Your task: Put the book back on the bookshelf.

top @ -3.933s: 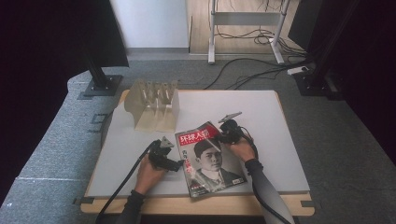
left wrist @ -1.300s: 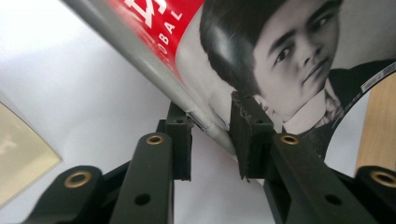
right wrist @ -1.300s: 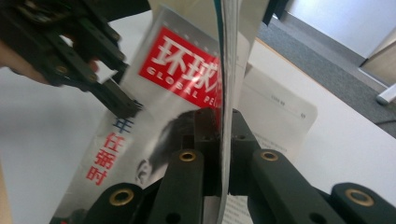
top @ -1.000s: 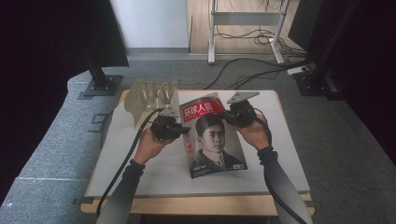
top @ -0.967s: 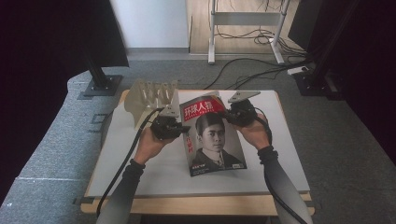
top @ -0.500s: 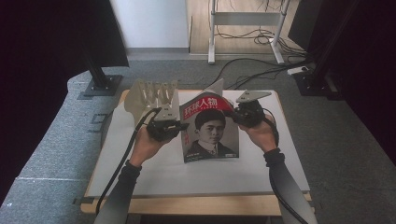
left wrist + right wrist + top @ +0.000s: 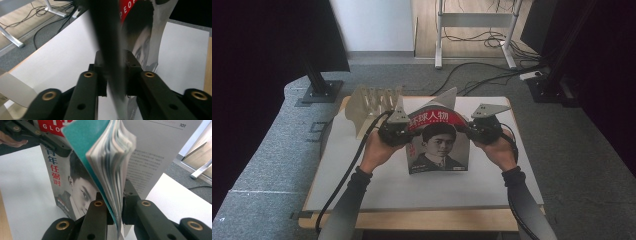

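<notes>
Left gripper view has the left claw point(image 7: 113, 82) pinched tight on one side edge of the magazine point(image 7: 140, 42), and right gripper view shows the right claw point(image 7: 115, 206) clamped on the fanned page edges opposite. So the magazine stands upright mid-worktop point(image 7: 377, 180), cover toward the person, bottom edge seemingly touching the surface. Just behind it sits the clear slotted rack point(image 7: 374, 102). Best bet for slotting it: keep both grips level, don't let pages splay, and aim the bottom edge at one gap.
</notes>
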A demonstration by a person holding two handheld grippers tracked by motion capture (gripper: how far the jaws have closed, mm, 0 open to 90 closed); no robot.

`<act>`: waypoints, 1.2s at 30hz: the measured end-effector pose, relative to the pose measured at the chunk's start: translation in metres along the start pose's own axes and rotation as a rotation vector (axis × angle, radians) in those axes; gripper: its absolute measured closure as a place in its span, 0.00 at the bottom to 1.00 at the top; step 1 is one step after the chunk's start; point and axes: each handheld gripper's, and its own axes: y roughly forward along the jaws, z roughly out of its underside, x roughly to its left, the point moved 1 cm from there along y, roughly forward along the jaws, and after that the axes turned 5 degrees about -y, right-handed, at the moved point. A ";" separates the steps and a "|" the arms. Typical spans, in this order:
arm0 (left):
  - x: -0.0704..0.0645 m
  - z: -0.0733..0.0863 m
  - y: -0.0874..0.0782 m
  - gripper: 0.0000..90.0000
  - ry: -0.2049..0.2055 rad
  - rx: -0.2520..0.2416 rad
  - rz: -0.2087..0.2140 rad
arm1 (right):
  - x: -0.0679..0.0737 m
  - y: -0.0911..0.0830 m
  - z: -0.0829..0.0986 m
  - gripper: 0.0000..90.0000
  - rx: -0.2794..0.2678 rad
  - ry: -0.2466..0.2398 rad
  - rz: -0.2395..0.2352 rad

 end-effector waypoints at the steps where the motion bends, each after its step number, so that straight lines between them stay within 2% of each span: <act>1: 0.000 0.000 0.000 0.91 -0.001 0.001 0.002 | 0.000 0.000 0.000 0.91 -0.001 -0.001 0.002; 6: 0.003 0.000 -0.002 0.96 -0.005 0.002 0.024 | -0.003 0.001 0.005 0.86 0.015 0.000 0.028; 9: 0.004 0.001 -0.003 0.97 -0.001 -0.012 0.017 | -0.006 -0.001 0.011 0.77 0.030 0.012 0.047; 12: 0.005 0.001 -0.006 0.97 -0.010 -0.014 0.032 | -0.009 -0.002 0.019 0.70 0.037 0.022 0.062; 19: 0.008 0.004 -0.018 0.97 -0.010 -0.010 0.013 | -0.013 0.002 0.044 0.57 0.064 0.068 0.059; 31: 0.024 0.016 -0.045 0.97 -0.087 -0.023 -0.002 | -0.011 0.014 0.085 0.41 0.138 0.101 0.059; 36: 0.029 0.019 -0.059 0.97 -0.114 -0.036 -0.020 | -0.009 0.021 0.102 0.29 0.166 0.104 0.073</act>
